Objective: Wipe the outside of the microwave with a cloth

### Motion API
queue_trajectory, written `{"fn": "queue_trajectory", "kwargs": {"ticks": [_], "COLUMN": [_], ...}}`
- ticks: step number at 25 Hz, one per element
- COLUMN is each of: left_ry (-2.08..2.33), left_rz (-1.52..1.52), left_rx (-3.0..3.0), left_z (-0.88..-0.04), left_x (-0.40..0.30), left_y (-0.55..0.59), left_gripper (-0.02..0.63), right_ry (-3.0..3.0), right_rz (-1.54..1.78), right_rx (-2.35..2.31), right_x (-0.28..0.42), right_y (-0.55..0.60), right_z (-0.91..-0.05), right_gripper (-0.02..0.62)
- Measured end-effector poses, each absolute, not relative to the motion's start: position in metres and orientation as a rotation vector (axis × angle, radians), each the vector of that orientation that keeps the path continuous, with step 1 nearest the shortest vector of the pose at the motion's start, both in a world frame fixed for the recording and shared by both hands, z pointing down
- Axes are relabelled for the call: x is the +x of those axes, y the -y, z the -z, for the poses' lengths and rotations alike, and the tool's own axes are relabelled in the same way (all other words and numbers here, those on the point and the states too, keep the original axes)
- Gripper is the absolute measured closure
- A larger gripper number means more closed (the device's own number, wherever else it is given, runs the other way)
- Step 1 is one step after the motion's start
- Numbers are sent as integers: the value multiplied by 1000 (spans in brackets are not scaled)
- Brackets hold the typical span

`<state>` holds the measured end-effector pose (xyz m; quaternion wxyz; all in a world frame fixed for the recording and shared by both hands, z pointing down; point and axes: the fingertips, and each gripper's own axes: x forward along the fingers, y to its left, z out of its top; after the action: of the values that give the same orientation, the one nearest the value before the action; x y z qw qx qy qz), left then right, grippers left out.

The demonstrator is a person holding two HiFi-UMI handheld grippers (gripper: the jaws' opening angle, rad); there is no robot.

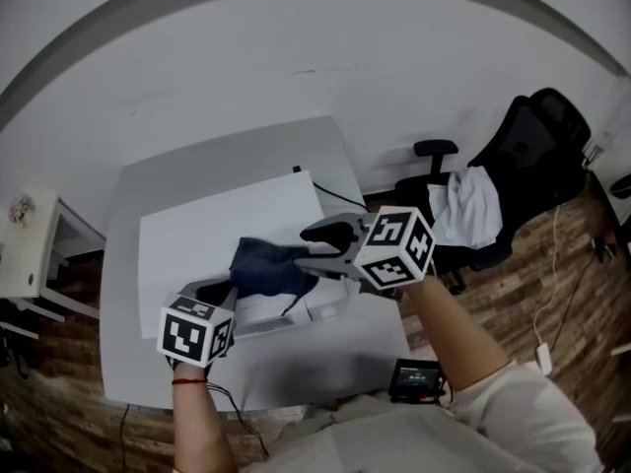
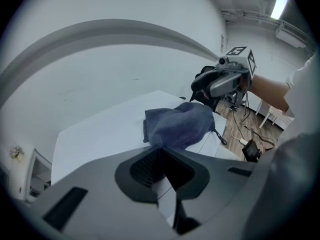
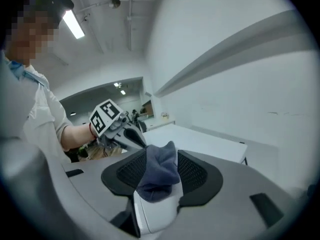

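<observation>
Head view: the dark blue fabric cloth [image 1: 264,264] spans both tools, just above the white box-shaped microwave [image 1: 197,239] on the grey surface [image 1: 128,363].

Left gripper view: the left hand-held gripper [image 2: 161,149] is pinched narrow on the cloth's near end, and the cloth's length runs straight ahead.

Right gripper view: the right hand-held gripper [image 3: 161,156] stands wide, with the cloth's far end loose between its jaws. The left probably carries the wipe.

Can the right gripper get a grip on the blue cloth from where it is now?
Probably yes: the cloth lies between the open jaws of the right gripper, with nothing else in the gap. The left gripper pinches its other end.
</observation>
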<state>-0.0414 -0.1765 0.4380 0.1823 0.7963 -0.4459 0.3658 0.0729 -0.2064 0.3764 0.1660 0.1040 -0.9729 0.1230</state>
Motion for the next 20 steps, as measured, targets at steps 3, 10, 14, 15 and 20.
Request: {"fn": "queue_trajectory", "kwargs": {"ticks": [3, 10, 14, 15, 20], "left_ry": [1350, 1399, 1392, 1393, 1323], "left_rz": [-1005, -499, -235, -233, -269], "left_rx": [2301, 2569, 2645, 2659, 2703], "left_z": [-426, -352, -318, -319, -333], "left_x": [-40, -11, 5, 8, 28], "left_y": [184, 184, 182, 182, 180], "left_gripper": [572, 433, 434, 436, 489], "right_ry": [2854, 2923, 2925, 2927, 2912], "right_rz": [-322, -281, -280, -281, -235], "right_rx": [393, 380, 382, 382, 395], "right_x": [84, 66, 63, 63, 69], "right_y": [212, 193, 185, 183, 180], "right_z": [-346, -328, -333, -334, -339], "right_gripper": [400, 400, 400, 402, 497]}}
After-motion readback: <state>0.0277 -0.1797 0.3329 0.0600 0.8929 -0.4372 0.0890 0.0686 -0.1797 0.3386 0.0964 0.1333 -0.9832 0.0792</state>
